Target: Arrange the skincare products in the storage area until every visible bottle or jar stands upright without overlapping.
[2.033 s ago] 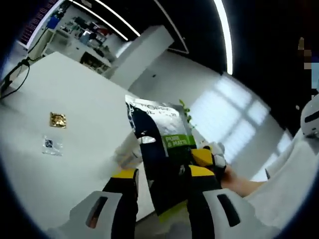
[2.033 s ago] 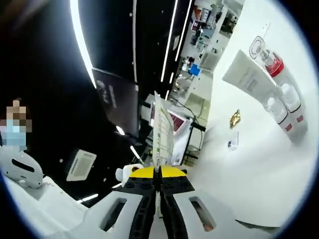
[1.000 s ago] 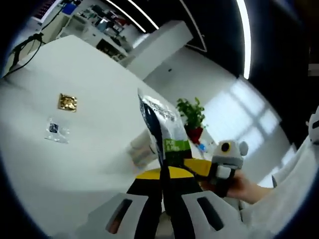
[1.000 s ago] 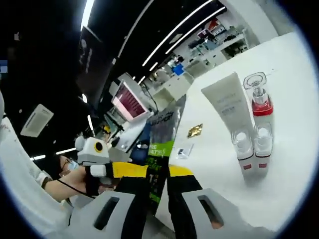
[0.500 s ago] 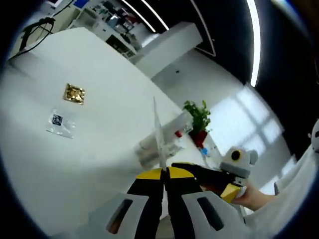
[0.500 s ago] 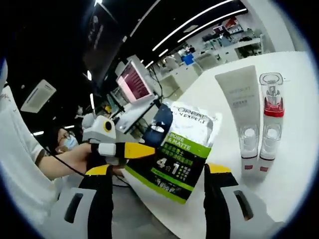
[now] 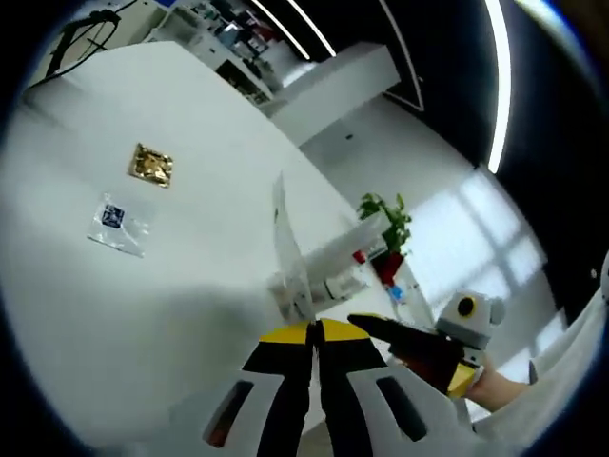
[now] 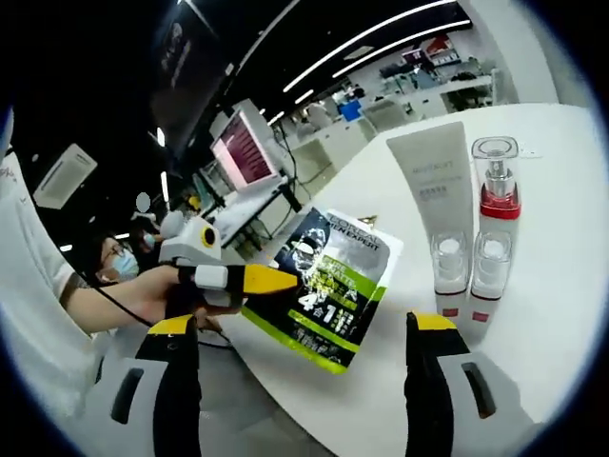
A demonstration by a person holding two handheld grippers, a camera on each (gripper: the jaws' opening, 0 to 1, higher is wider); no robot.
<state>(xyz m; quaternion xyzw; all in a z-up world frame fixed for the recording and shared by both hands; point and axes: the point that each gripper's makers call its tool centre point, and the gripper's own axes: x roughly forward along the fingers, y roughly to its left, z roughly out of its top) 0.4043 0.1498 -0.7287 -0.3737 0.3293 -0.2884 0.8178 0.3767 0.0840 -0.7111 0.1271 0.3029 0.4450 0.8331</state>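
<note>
Two grippers are at work over a white table (image 8: 561, 238). The left gripper (image 7: 314, 333) has its jaws pressed together on the edge of a sachet (image 7: 288, 257), seen edge-on in its own view; in the right gripper view the sachet (image 8: 333, 286) shows its dark and green face, held tilted above the table's near edge. The right gripper (image 8: 304, 328) has its jaws spread wide, holding nothing, with the sachet between and beyond them. Just right of the sachet stand a white tube (image 8: 433, 190) and a red-collared pump bottle (image 8: 495, 205), upright, with two small clear-capped bottles (image 8: 466, 262) before them. A gold packet (image 7: 152, 164) and a clear packet (image 7: 119, 221) lie flat, well apart from these.
</note>
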